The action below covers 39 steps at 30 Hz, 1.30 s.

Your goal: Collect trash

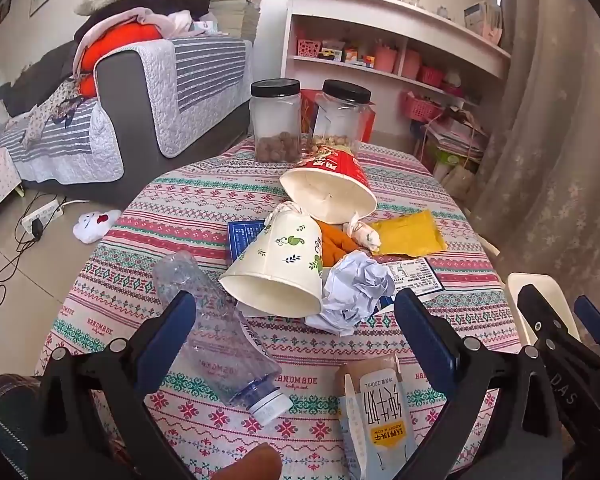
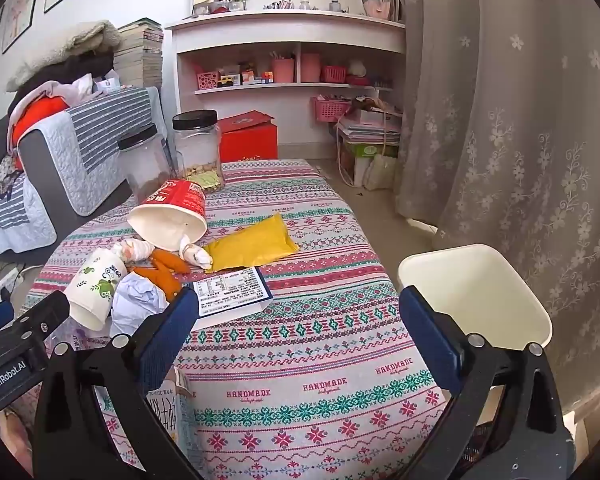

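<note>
Trash lies on the patterned tablecloth (image 1: 204,200): a crushed clear bottle (image 1: 216,332), a milk carton (image 1: 376,416), a white paper cup on its side (image 1: 278,268), crumpled white paper (image 1: 356,288), a red noodle bowl (image 1: 332,184), orange peel (image 1: 334,242), a yellow packet (image 1: 410,232) and a printed leaflet (image 2: 232,290). My left gripper (image 1: 296,320) is open above the bottle and carton. My right gripper (image 2: 298,312) is open and empty over the table's near right part. A cream bin (image 2: 476,292) stands off the right edge.
Two black-lidded jars (image 1: 276,120) stand at the table's far edge. A grey sofa (image 1: 140,92) is at the left, white shelves (image 2: 292,60) behind, a curtain (image 2: 520,120) at the right. Cables and a power strip (image 1: 40,214) lie on the floor.
</note>
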Each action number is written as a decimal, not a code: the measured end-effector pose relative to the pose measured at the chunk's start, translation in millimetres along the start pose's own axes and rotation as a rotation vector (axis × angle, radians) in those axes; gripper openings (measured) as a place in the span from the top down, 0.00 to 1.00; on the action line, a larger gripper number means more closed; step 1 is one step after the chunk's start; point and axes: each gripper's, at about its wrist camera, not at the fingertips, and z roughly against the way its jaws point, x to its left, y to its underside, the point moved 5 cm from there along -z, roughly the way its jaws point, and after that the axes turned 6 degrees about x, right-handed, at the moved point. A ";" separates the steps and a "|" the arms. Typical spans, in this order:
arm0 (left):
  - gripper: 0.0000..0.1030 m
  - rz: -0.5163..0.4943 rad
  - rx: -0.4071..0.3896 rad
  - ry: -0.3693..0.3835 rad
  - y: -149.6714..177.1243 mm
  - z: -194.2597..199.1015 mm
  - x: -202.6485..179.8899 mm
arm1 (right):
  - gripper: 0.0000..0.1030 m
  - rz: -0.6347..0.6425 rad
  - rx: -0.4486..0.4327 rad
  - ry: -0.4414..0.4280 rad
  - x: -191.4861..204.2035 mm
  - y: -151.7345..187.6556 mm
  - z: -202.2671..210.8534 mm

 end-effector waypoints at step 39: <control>0.06 0.024 0.020 -0.010 2.8 -2.7 8.4 | 0.07 -0.001 0.002 -0.003 4.5 1.4 1.4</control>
